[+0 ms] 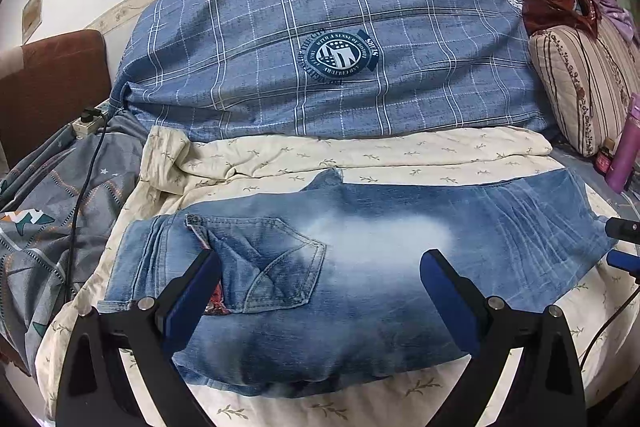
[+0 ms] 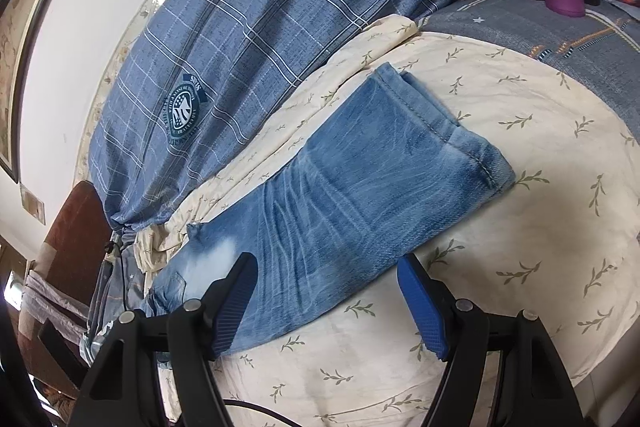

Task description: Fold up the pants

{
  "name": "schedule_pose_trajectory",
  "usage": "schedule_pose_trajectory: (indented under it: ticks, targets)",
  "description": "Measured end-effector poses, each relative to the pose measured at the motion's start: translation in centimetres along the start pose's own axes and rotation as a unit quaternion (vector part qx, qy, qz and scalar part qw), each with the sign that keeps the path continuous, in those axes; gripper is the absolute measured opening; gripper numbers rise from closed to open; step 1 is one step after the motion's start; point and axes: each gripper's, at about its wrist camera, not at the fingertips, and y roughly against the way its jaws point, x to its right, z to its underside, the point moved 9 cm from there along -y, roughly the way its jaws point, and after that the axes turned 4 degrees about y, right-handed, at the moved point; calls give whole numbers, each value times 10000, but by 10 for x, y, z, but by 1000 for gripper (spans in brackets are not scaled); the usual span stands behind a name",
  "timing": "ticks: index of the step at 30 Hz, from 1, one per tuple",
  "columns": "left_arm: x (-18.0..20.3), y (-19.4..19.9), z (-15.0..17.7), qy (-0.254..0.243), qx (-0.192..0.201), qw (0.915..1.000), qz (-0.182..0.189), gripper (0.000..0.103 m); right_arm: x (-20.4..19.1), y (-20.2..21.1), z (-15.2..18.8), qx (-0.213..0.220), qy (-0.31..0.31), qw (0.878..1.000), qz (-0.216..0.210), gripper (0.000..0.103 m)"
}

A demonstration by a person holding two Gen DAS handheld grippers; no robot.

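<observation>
Faded blue jeans lie flat across a cream leaf-print quilt, waist and back pocket at the left, legs running right. My left gripper hovers over the seat, open, nothing between its blue pads. In the right wrist view the jeans stretch from lower left to the hems at upper right. Over the near edge of the leg my right gripper stands open, empty. Its fingertips show at the right edge of the left wrist view.
A blue plaid duvet is piled behind the jeans against the wall. A striped floral pillow and a purple bottle sit at the right. A grey patterned sheet with a black cable and power strip lies left.
</observation>
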Motion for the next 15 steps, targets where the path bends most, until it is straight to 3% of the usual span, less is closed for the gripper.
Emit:
schedule_pose_trajectory:
  ticks: [15]
  targets:
    - [22, -3, 2, -89, -71, 9998, 159, 100, 14, 5, -6, 47, -164, 9999, -9, 76]
